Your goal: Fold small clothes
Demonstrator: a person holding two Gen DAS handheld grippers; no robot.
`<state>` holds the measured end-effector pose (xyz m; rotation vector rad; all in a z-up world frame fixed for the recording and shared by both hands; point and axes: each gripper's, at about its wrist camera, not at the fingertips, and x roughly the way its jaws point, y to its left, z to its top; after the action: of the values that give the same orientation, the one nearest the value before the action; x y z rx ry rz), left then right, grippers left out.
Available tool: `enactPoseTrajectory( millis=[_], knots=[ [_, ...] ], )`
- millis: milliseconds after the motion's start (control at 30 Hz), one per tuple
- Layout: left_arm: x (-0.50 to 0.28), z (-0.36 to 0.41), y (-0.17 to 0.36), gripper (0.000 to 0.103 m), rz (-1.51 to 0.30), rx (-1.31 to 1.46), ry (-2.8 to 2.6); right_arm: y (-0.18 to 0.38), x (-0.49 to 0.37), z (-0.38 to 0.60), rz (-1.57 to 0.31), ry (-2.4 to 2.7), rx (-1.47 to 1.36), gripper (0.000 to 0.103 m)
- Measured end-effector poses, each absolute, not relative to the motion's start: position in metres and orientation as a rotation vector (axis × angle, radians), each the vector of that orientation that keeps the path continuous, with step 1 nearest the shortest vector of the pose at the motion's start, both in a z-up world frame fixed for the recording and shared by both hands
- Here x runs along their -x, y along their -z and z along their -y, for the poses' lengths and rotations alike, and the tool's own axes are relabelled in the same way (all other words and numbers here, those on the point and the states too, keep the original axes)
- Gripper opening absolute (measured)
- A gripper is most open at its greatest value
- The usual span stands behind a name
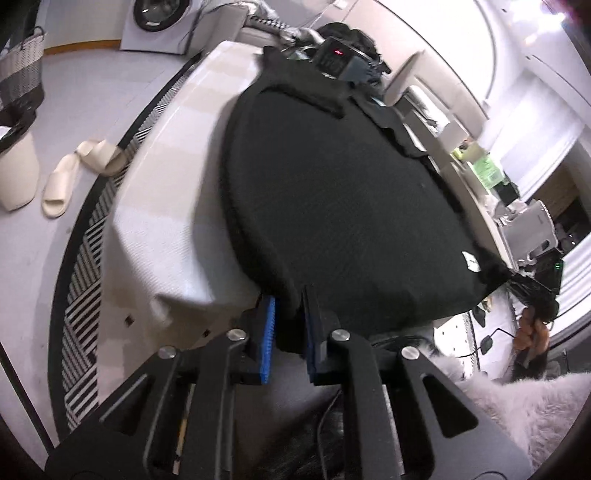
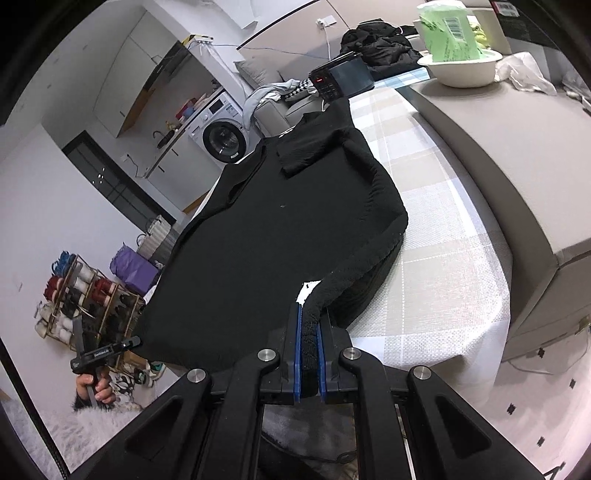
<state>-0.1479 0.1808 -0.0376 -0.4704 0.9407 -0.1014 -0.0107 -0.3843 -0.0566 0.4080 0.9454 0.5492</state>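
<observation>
Black sweater (image 1: 332, 192) hem is pinched by left gripper (image 1: 290, 306) and right gripper (image 2: 309, 332), both clamped on fabric, likely for folding over table (image 2: 443, 229).

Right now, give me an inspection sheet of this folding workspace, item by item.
Surface: table under a pale checked tablecloth, draped over the near edge.
Job's things: black knit garment spread flat, white label at its near hem.
Clutter: timer with red digits, heap of dark clothes, paper bowl holding a green packet.
Grippers: left gripper and right gripper each have jaws shut on the near hem.
Cables: white cable near the wall.
Surroundings: washing machine, slippers, shoe rack, striped rug.
</observation>
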Motion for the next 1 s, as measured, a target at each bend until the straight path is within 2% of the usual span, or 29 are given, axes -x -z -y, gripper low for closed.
enactPoseTrajectory(
  millis=[100, 167, 333, 500, 533, 567, 633, 667, 700, 800, 1000],
  knots=[
    [0.138, -0.179, 0.039, 0.014, -0.957, 0.462, 0.093, 0.067, 0.006, 0.387, -0.983, -0.535, -0.445, 0.009],
    [0.134, -0.177, 0.039, 0.023, -0.96, 0.451, 0.097, 0.072, 0.004, 0.388, -0.997, -0.531, -0.459, 0.01],
    [0.121, -0.171, 0.042, 0.037, -0.983, 0.413, 0.062, 0.079, 0.001, 0.382, -1.023, -0.535, -0.458, 0.019],
    [0.113, -0.167, 0.046, 0.037, -0.98, 0.399, 0.034, 0.084, 0.0, 0.377, -1.023, -0.545, -0.464, 0.021],
    [0.112, -0.166, 0.046, 0.031, -0.981, 0.389, 0.025, 0.086, -0.001, 0.376, -1.021, -0.539, -0.457, 0.021],
    [0.11, -0.164, 0.047, 0.019, -0.985, 0.371, 0.013, 0.086, -0.001, 0.376, -1.019, -0.536, -0.453, 0.021],
    [0.107, -0.164, 0.047, 0.01, -0.979, 0.359, -0.003, 0.088, 0.0, 0.374, -1.008, -0.525, -0.443, 0.021],
    [0.108, -0.165, 0.046, 0.007, -0.97, 0.366, -0.001, 0.088, 0.0, 0.374, -1.006, -0.518, -0.439, 0.018],
    [0.109, -0.166, 0.045, 0.006, -0.957, 0.375, 0.001, 0.088, 0.0, 0.373, -1.002, -0.511, -0.436, 0.013],
    [0.114, -0.169, 0.039, 0.005, -0.917, 0.394, 0.02, 0.086, 0.002, 0.375, -0.973, -0.518, -0.454, 0.009],
    [0.125, -0.173, 0.014, 0.005, -0.813, 0.426, 0.06, 0.073, 0.004, 0.383, -0.89, -0.555, -0.519, 0.008]
  ],
)
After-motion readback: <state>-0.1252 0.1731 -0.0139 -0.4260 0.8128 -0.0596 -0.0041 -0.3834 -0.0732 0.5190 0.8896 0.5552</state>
